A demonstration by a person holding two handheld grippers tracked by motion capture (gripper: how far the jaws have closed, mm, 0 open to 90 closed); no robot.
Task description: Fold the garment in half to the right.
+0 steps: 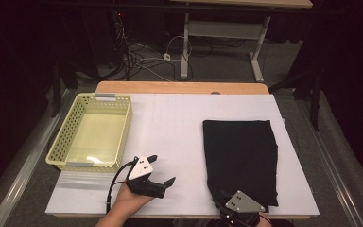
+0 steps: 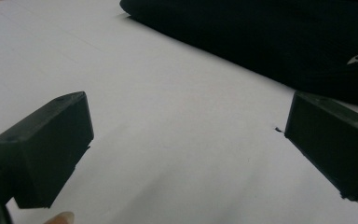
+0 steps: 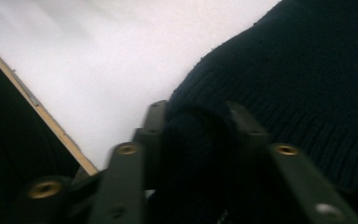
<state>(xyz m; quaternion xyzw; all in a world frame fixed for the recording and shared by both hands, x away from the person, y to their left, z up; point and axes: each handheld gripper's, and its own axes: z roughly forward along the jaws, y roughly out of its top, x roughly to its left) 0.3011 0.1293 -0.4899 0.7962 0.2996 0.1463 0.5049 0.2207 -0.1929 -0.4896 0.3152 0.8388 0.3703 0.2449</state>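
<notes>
Right claw (image 1: 224,202) grasping the black knit cloth (image 1: 241,156)

Folded cloth lies on the worktop's (image 1: 170,127) right half; the claw pinches its near left corner. Left claw (image 1: 163,170) hovers released over bare worktop beside the yellow basket (image 1: 61,142).

The basket (image 1: 90,132) sat on the table (image 1: 170,127) at left; the folded knit garment (image 1: 241,156) lay at right.

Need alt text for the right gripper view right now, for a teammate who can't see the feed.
The right gripper has its two jaws closed on a bunched fold at the corner of the black knitted cloth, which spreads up and to the right. To the left lies bare white table with its wooden edge running diagonally, darkness beyond.
</notes>
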